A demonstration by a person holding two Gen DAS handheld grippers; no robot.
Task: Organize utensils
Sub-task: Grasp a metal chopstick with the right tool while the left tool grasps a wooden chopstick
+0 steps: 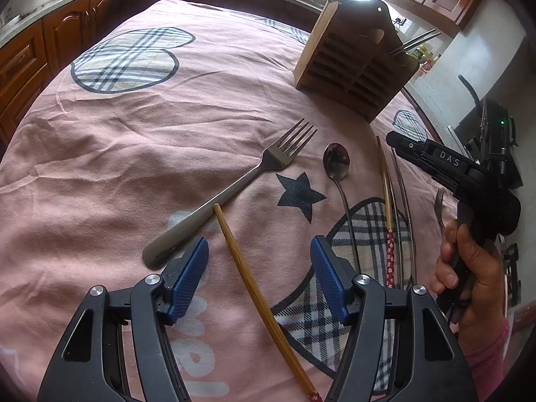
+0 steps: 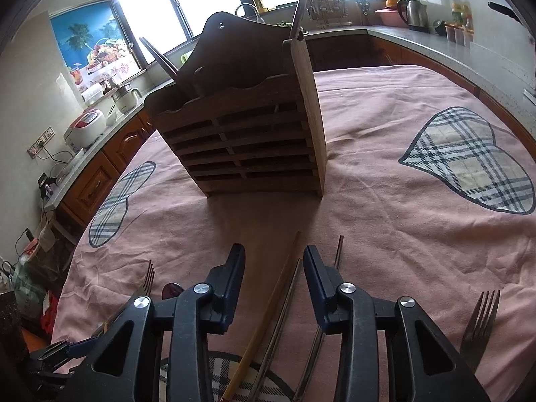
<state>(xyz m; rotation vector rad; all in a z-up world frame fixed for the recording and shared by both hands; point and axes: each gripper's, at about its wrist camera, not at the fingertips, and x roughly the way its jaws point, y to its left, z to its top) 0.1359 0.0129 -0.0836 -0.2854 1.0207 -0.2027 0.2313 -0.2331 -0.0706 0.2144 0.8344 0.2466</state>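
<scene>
Holder: wooden slatted caddy, upright, upper right, chopsticks inside.
Fork: steel, flat, centre.
Spoon: right of fork.
Bamboo chopstick: diagonal, lower centre.

Bamboo chopstick — lower end cut off by the frame at 6 o'clock. Spoon handle passes behind the left gripper's pad. Holder contents — shadowed, unidentifiable. Small fork, at 4 o'clock, has its handle hidden behind the right gripper's arm.

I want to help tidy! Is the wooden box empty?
No. The wooden holder already has utensil handles sticking out of its top.
</scene>
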